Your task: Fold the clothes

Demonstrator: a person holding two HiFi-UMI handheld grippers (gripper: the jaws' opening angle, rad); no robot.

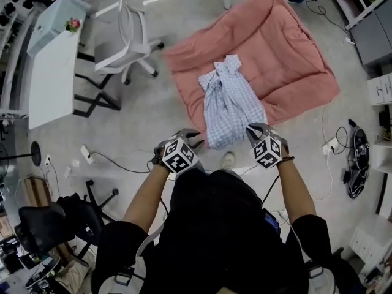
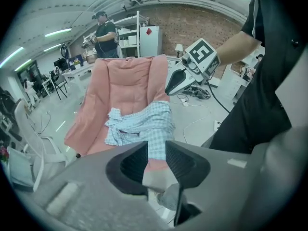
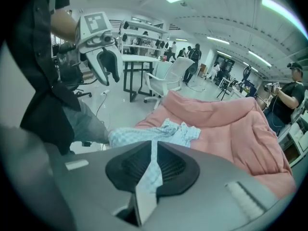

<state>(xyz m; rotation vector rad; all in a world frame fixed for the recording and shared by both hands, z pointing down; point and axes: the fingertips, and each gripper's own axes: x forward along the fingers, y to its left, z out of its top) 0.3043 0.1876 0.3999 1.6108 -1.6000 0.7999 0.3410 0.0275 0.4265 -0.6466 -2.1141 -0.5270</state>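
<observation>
A grey floor [image 1: 147,118] carries a pink quilt [image 1: 288,54] spread flat; the blue checked shirt [image 1: 229,100] lies bunched down its middle, hem reaching the quilt's near edge; the right hand-held gripper [image 3: 154,146] pinches a strip of that hem, jaws nearly together; the left hand-held gripper [image 2: 155,148] stands just beside the hem's other corner, jaws a narrow gap apart, nothing clamped; a white chair [image 1: 125,38] and a white bench [image 1: 52,72] stand at the left; a power strip [image 1: 87,155] lies loose; a brick wall [image 2: 192,23] closes the room.

white chair [image 1: 125,41] beside white table [image 1: 54,78]
</observation>
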